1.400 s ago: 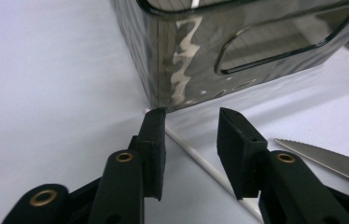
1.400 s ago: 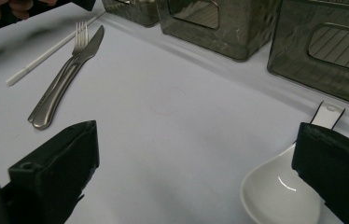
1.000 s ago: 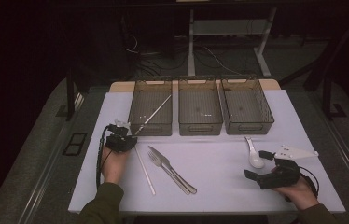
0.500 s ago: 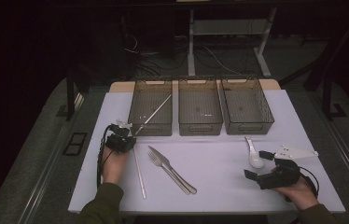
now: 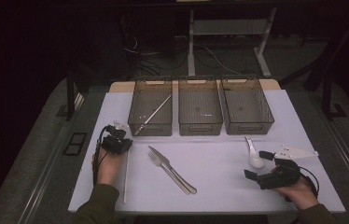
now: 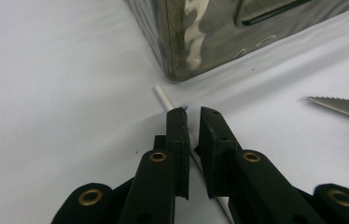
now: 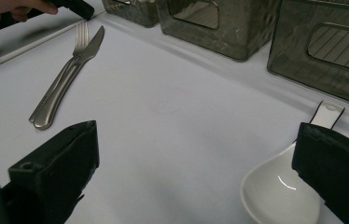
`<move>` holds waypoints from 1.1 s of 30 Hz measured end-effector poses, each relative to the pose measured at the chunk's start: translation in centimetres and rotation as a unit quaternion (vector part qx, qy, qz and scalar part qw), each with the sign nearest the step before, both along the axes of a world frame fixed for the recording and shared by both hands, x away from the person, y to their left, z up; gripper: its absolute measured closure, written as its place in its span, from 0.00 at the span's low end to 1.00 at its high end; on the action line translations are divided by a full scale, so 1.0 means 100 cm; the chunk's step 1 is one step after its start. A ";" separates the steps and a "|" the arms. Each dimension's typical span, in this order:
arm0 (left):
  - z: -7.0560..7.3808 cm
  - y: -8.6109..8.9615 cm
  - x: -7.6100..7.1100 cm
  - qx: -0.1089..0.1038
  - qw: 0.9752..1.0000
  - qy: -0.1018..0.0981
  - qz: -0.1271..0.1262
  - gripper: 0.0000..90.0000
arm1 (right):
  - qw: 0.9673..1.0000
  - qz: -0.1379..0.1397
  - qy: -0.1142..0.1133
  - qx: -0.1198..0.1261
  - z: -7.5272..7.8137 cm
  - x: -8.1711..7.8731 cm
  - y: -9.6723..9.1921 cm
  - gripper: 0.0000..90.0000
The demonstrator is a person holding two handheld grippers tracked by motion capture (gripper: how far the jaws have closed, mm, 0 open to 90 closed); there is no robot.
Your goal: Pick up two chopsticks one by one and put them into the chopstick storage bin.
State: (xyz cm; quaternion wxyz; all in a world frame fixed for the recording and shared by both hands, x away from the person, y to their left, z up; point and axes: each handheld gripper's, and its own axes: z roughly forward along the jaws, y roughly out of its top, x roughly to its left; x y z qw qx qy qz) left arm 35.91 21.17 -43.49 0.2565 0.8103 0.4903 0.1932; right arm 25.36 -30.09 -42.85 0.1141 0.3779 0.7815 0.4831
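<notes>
White chopstick point(image 6: 164, 97) lying on the pale table point(image 5: 219, 163) at lower left of the high view, its far end near the corner of the left smoked-plastic bin point(image 5: 151, 113), with the left gripper point(image 6: 190, 115) having just been closing, jaws now nipping the stick near that end. So far from its middle, the slim round stick may pivot, droop or slip free on lifting. The right gripper point(image 7: 196, 154) rests at lower right, jaws wide apart beside a white ceramic spoon point(image 7: 280, 186).

Left gripper point(image 5: 115, 142) on white chopstick point(image 5: 125, 179), right gripper point(image 5: 268, 175) beside spoon point(image 5: 254, 153)
</notes>
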 end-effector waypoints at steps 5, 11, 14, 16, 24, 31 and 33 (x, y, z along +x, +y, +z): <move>0.000 0.003 -0.002 -0.007 1.000 0.001 -0.006 0.91 | 1.000 0.000 0.001 -0.001 0.000 0.000 0.000 0.01; 0.000 0.004 -0.005 -0.010 1.000 0.005 -0.015 0.92 | 1.000 0.001 -0.001 -0.002 0.000 0.000 0.000 0.01; 0.001 0.004 -0.006 -0.011 1.000 0.008 -0.021 0.92 | 1.000 0.001 0.001 -0.001 0.000 0.000 0.000 0.01; 0.001 0.005 -0.007 -0.014 1.000 0.011 -0.024 0.92 | 1.000 0.001 0.000 -0.001 0.000 0.000 0.000 0.01; 0.001 0.005 -0.010 -0.031 0.998 0.018 -0.050 0.92 | 1.000 0.002 -0.001 -0.001 0.000 0.000 0.000 0.01; 0.000 -0.005 -0.011 -0.040 0.995 0.025 -0.088 0.92 | 1.000 0.003 -0.002 -0.001 0.000 0.000 0.000 0.01; 0.000 -0.009 -0.011 -0.037 0.994 0.024 -0.101 0.92 | 1.000 0.003 -0.003 -0.002 0.000 0.000 0.000 0.01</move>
